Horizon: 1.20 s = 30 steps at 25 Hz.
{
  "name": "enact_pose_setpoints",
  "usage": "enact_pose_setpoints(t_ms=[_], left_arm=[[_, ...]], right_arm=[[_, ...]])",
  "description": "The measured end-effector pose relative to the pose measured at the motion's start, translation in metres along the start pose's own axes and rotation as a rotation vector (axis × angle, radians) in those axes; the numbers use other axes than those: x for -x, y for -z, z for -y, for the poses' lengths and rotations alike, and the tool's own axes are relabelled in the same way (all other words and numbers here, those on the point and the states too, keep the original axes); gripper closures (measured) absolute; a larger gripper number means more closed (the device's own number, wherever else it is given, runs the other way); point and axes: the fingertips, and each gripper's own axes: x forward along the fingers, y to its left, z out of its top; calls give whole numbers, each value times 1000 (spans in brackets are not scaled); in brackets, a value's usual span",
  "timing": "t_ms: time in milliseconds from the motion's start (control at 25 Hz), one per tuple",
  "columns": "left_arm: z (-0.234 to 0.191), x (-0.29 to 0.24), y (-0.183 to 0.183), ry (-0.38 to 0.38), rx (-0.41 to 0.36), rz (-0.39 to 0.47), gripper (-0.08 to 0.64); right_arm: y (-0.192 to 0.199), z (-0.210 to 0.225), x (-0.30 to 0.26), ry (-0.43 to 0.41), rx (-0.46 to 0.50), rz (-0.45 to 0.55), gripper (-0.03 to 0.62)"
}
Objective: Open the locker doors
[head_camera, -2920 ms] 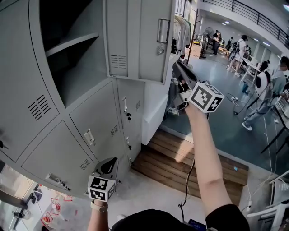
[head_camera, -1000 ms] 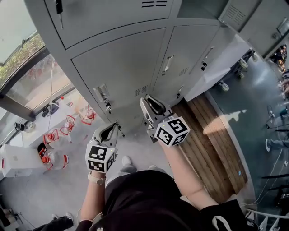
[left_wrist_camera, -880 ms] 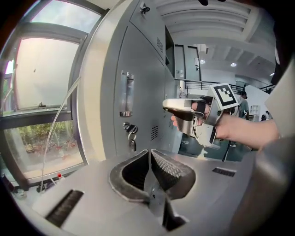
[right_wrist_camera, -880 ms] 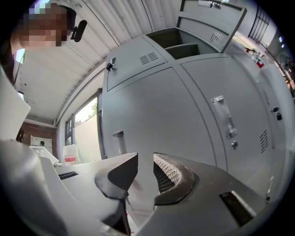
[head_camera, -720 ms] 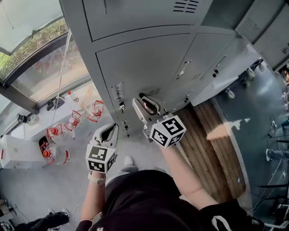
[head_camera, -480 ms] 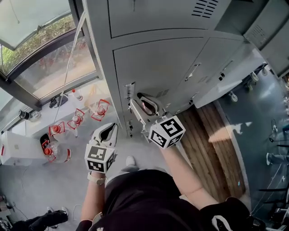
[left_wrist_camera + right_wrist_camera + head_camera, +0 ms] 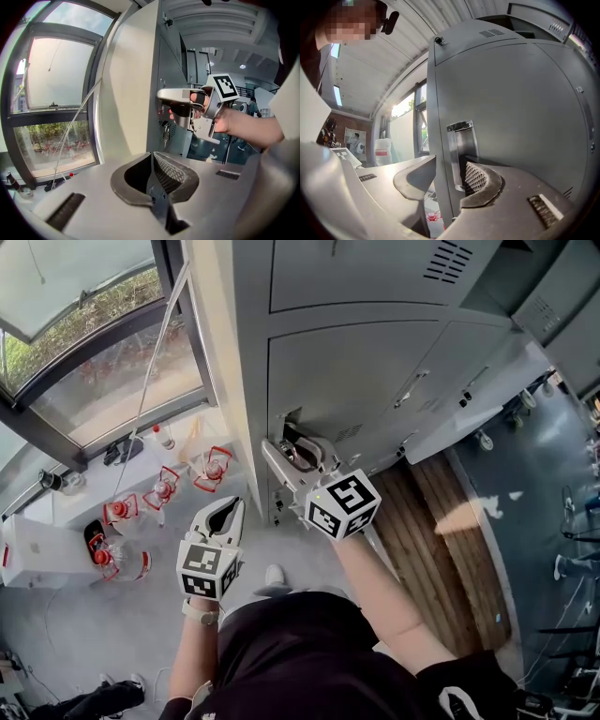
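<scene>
Straddling door edge (image 7: 436, 112), right gripper (image 7: 450, 164) just widened; head view unclear.

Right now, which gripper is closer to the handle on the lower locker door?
Right. The right gripper is at the handle, which stands between its jaws; they have just been opening. The left gripper hangs shut, back from the locker.

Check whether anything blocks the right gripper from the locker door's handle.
Nothing visible does. The right gripper has just been opening its fingers, and the metal handle of the locker door shows between them, unobstructed.
</scene>
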Motion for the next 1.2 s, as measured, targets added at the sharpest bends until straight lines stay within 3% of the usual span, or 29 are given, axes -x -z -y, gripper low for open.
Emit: enact_pose_setpoints(t_ms=[600, 1200], left_arm=[[4, 3, 2, 3, -12, 0, 540], [88, -10, -1, 62, -48, -27, 540]], right_arm=[[2, -10, 16, 18, -8, -3, 417], [2, -17, 107, 36, -36, 24, 445]])
